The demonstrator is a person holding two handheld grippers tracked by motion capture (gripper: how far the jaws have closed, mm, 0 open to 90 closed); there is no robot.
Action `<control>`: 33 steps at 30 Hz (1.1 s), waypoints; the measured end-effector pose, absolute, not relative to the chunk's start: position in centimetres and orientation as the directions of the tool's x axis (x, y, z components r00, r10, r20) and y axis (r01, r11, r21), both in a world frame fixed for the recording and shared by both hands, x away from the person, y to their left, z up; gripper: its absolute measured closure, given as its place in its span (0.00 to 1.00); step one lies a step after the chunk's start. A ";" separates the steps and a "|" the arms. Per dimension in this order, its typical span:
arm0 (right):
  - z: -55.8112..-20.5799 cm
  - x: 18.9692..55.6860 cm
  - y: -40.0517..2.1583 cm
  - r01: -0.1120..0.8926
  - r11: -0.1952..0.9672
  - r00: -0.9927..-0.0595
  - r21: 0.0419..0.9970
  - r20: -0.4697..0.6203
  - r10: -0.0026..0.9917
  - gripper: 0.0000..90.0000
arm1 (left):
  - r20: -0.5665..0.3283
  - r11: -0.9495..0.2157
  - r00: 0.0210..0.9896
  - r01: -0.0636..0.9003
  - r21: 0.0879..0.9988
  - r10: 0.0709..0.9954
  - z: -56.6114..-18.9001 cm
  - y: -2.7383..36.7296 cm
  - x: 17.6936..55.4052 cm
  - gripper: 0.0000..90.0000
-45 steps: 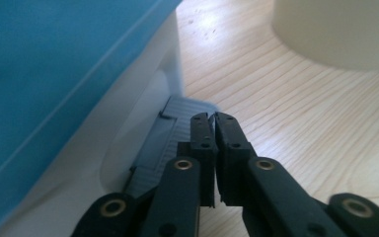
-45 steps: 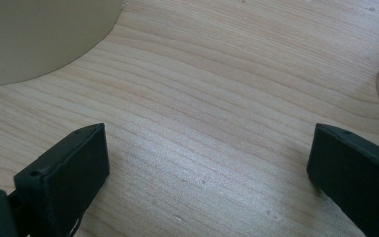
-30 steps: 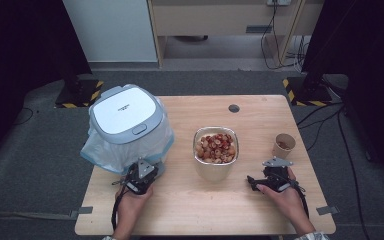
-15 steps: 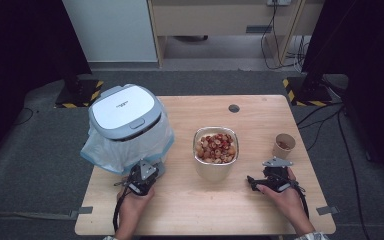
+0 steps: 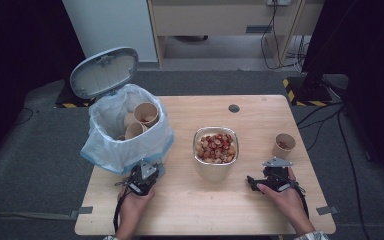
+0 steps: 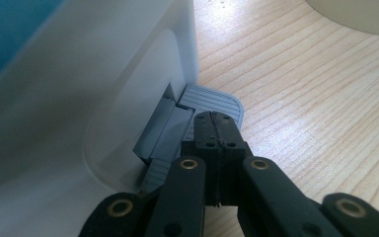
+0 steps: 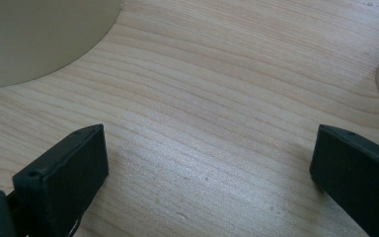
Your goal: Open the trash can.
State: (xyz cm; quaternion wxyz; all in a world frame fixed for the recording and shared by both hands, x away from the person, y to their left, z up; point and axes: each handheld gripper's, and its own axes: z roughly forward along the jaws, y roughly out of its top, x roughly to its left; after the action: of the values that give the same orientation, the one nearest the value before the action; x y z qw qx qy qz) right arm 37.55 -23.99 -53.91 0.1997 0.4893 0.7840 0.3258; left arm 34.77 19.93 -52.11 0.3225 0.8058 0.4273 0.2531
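1. just ahead of the left gripper (image 5: 143, 176), the bin (image 5: 125, 142) stands upright with its lid (image 5: 104, 71) swung up and back; the closed jaws press the pedal (image 6: 212, 101) at its foot.
2. the pedal looks stiff and sprung, best worked flat at its ribbed tip; it juts lengthways out toward the gripper.
3. the bowl (image 5: 215, 160) sits between the hands.
4. the right gripper (image 5: 252, 181) rests open on the table (image 7: 227, 98), a paper cup (image 5: 283, 145) just beyond it.

Your left gripper (image 5: 145, 176) sits at the lower left of the high view, jaws pressed together; your right gripper (image 5: 265, 181) rests lower right, jaws spread wide, both forearms entering from the bottom.
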 end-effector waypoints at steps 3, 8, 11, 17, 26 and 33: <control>-53.8 37.5 -23.8 0.640 0.307 -0.441 0.704 0.009 0.897 0.04 | 0.133 -0.427 0.506 0.525 0.737 0.852 -52.1 19.9 34.8 0.99; -53.3 37.3 -23.7 0.617 0.312 -0.455 0.722 0.003 0.891 0.05 | 0.132 -0.426 0.506 0.524 0.738 0.852 -52.1 19.9 34.7 0.99; -53.0 37.1 -23.9 0.606 0.305 -0.443 0.734 -0.007 0.897 0.05 | 0.134 -0.428 0.507 0.523 0.737 0.851 -52.1 19.9 34.7 0.99; -52.9 37.0 -24.2 0.610 0.294 -0.423 0.736 -0.012 0.906 0.06 | 0.136 -0.430 0.508 0.522 0.737 0.851 -52.1 19.9 34.7 0.99; -52.7 36.9 -24.6 0.602 0.283 -0.401 0.747 -0.025 0.916 0.07 | 0.134 -0.428 0.509 0.521 0.739 0.851 -52.1 19.9 34.7 0.99; -52.0 36.5 -25.2 0.605 0.240 -0.363 0.759 -0.005 0.932 0.05 | 0.130 -0.424 0.508 0.522 0.740 0.852 -52.1 20.0 34.7 0.99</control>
State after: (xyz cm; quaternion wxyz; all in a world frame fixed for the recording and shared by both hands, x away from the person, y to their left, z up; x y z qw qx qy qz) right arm 36.46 -25.20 -52.02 0.2376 0.5117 0.7507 0.3437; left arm 34.71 19.96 -52.13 0.3257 0.8049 0.4266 0.2533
